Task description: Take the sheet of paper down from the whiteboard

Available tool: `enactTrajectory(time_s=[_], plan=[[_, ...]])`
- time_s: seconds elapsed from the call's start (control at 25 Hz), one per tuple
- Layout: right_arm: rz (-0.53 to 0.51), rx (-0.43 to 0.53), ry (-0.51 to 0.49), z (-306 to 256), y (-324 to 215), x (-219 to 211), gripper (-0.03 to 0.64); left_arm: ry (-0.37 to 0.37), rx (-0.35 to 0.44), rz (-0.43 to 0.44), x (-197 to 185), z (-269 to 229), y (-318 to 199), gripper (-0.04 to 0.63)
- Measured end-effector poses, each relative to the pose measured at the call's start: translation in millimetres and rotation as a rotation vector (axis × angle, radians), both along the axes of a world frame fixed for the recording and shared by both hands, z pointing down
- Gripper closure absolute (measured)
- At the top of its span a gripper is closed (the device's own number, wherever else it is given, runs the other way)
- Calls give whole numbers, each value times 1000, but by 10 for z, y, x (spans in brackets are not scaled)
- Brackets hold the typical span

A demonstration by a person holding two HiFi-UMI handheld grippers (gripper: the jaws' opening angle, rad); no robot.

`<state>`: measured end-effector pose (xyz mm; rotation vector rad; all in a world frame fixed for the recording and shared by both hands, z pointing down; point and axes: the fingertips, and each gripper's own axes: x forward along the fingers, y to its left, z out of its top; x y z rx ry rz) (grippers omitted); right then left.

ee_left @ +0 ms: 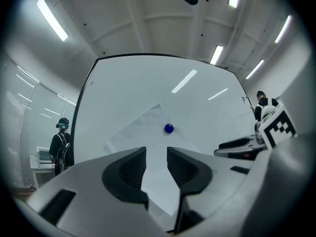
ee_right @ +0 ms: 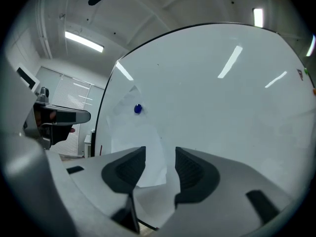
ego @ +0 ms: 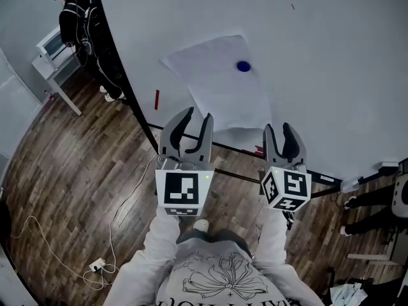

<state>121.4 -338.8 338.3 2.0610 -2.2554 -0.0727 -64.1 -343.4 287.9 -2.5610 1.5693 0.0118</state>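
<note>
Two sets of fingers apart, our left gripper [ego: 198,115] and right gripper [ego: 278,127] facing the whiteboard [ego: 331,56], paper [ego: 223,91] under blue magnet [ego: 243,65].

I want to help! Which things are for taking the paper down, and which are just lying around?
For the job: sheet of paper, blue magnet on it, whiteboard, left gripper, right gripper, both open.
Just around: floor cable, white table, person.

left gripper [ego: 197,116]: held level, jaws partly apart, gripping nothing. right gripper [ego: 278,128]: level, jaws wide apart. left arm [ego: 159,241], right arm [ego: 271,234]: extended forward, side by side.
</note>
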Motion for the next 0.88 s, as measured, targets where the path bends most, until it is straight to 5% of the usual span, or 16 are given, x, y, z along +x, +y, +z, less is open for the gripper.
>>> enactTrajectory(time_s=[0.36, 0.88], plan=[[-28, -42, -1, 150, -246, 128, 431, -30, 18, 101, 371, -138, -287, 423], [-257, -144, 80, 350, -475, 39, 433, -120, 52, 144, 710, -261, -541, 393]])
